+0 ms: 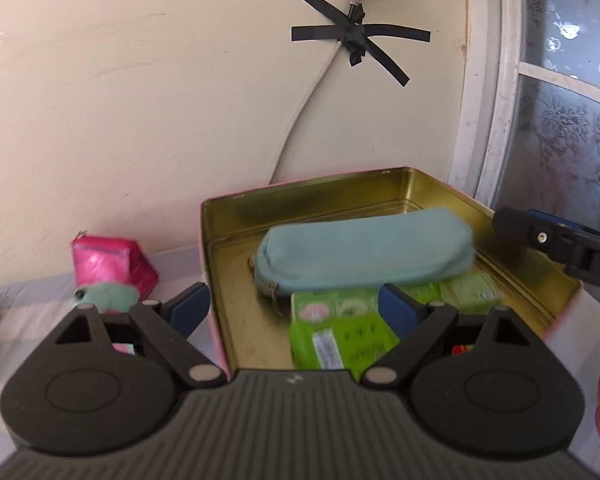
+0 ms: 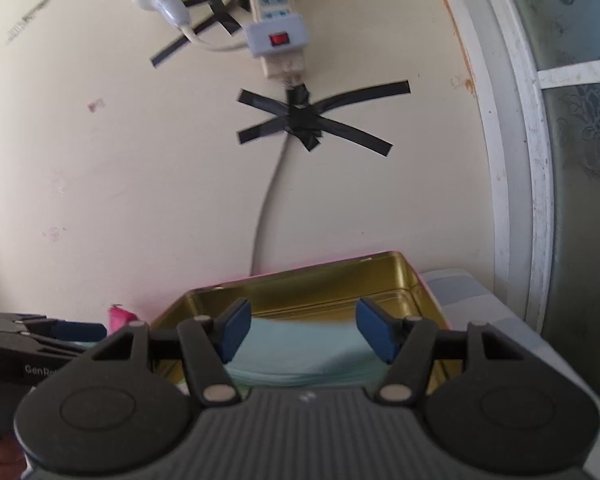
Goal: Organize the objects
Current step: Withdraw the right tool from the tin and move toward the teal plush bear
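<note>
Two green packets (image 1: 340, 340) blurred, half-hidden

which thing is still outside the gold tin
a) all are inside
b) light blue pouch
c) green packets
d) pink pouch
d: the pink pouch sits on the table by the wall, left of the tin, while the light blue pouch and green packets lie inside it.

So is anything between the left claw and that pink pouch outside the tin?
Yes. A fuzzy green toy sits just in front of the pink pouch, on the claw's side. The left claw itself hangs over the tin's left wall.
</note>
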Motion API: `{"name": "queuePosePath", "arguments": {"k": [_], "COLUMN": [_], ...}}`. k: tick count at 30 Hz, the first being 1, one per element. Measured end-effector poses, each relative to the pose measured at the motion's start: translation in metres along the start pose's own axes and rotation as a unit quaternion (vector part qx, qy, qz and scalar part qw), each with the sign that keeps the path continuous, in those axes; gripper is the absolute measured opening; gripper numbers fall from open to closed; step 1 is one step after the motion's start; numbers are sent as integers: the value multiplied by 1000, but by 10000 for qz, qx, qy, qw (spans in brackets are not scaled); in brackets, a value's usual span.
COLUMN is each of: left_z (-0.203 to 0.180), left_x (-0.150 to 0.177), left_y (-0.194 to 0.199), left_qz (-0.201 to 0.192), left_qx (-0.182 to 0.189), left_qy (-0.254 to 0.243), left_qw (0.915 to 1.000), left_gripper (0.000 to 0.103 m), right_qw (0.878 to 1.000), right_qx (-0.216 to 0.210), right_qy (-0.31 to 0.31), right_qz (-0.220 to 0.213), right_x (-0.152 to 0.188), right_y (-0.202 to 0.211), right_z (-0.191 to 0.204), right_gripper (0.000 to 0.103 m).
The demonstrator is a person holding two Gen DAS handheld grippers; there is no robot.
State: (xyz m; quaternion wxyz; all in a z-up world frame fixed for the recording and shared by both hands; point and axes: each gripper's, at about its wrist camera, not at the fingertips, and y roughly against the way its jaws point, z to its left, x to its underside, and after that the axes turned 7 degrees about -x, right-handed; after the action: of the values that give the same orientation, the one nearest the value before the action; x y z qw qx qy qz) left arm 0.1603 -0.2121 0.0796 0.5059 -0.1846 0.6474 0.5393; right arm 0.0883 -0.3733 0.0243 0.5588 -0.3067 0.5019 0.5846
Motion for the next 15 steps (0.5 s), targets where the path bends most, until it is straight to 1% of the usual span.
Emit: {"name": "queuePosePath", "arguments": {"k": [3,6,10,15], "left_z": [2,5,15,33], "left_x": [12,24,39,59], "left_y": [21,39,57,71], "left_qz": [-66,-77,-40,37], "left_qx": [-60,-130,-158,-345], "left_qy": [-51,-85,3,120], "left_qw": [9999,9998,9999,9993], "left_gripper": [93,93,93,93], "right_qw": [9997,9994,9991,9986], "right_qx": [-66,-57,-126,-234], "right_qy": [-109,-98,-198,-344], "right_qz": [-203,-314,-356,-341], "right_x": [9,17,30,46], "right_y": [24,44,63,78], "right_z": [12,28,49,72], "right_gripper": [64,67,68,70]}}
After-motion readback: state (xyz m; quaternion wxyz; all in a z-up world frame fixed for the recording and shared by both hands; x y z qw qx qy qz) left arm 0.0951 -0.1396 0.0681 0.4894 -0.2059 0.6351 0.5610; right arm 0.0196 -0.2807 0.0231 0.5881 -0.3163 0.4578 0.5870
